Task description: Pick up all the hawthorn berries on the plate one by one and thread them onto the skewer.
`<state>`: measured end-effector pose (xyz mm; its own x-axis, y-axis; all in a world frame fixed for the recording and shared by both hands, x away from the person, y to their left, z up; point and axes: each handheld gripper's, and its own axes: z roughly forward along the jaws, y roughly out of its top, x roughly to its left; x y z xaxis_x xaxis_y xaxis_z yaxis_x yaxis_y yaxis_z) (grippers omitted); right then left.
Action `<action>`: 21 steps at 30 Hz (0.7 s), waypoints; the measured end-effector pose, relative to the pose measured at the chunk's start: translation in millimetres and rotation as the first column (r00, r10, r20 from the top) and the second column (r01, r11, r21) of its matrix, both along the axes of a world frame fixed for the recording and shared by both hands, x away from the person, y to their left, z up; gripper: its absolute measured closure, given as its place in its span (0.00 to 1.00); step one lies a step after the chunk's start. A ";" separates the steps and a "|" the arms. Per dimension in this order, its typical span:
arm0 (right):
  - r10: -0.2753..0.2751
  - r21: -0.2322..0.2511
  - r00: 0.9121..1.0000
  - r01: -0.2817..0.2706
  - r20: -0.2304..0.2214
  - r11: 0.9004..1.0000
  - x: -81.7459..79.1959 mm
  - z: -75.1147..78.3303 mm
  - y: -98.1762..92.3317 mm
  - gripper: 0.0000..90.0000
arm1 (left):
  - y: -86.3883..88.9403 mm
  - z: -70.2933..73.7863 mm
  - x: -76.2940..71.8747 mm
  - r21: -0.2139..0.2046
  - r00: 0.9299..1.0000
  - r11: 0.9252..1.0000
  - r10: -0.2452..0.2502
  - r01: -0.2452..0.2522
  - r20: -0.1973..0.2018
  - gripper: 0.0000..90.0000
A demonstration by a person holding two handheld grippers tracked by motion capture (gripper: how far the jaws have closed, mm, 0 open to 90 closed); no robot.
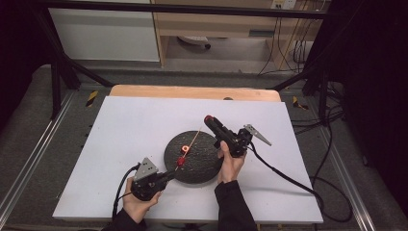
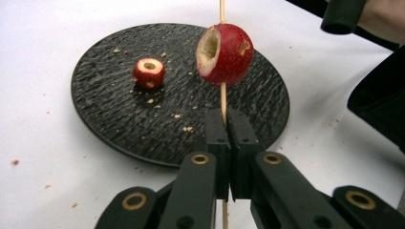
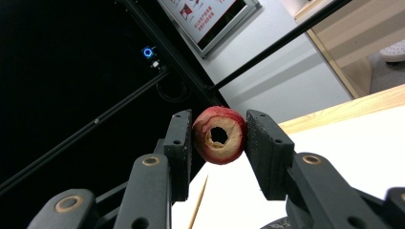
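Observation:
A black round plate (image 1: 202, 168) lies mid-table on the white board, and a small cored red fruit (image 1: 185, 148) (image 2: 149, 72) rests on it. My left gripper (image 1: 172, 173) (image 2: 227, 119) is shut on a thin wooden skewer (image 2: 223, 98) that slants up over the plate. A hollowed red fruit (image 1: 181, 161) (image 2: 224, 55) is threaded on the skewer just past the jaws. My right gripper (image 1: 209, 119) (image 3: 219, 136) hangs above the plate's far right side, tilted upward. It is shut on a cored red fruit piece (image 3: 219, 135), whose hole faces the camera. The skewer's tip (image 3: 198, 210) shows below it.
Crumbs (image 2: 186, 128) dot the plate and the white board (image 1: 130, 130). A wooden table edge (image 1: 192, 91) runs behind the board. Cables (image 1: 288, 178) trail off to the right, and black frame bars (image 1: 62, 72) stand at the back corners.

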<state>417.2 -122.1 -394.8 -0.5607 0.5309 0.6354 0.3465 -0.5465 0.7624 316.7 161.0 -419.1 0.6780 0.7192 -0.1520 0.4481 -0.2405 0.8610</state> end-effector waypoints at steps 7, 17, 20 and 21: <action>-0.002 0.013 1.000 0.002 0.002 1.000 0.4 -1.5 1.1 0.71 | -3.4 2.4 -0.8 -0.013 1.000 1.000 -0.004 0.004 0.001 0.98; 0.000 0.026 1.000 0.000 0.007 1.000 -0.4 -1.5 1.5 0.71 | -8.1 2.4 0.6 -0.017 1.000 1.000 -0.008 0.008 -0.005 0.98; 0.002 0.026 1.000 -0.002 0.006 1.000 -0.4 -2.0 1.7 0.71 | -7.9 2.8 0.3 -0.021 1.000 1.000 -0.006 0.006 -0.004 0.98; 0.002 0.024 1.000 -0.002 0.008 1.000 -0.4 -2.1 1.7 0.71 | -7.8 3.0 0.5 -0.021 1.000 1.000 -0.006 0.006 -0.005 0.98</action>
<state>416.8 -120.4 -396.9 -0.5670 0.5145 0.6433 0.3414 -0.5639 0.7520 317.2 153.1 -416.1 0.6814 0.7118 -0.1705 0.4508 -0.2246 0.8639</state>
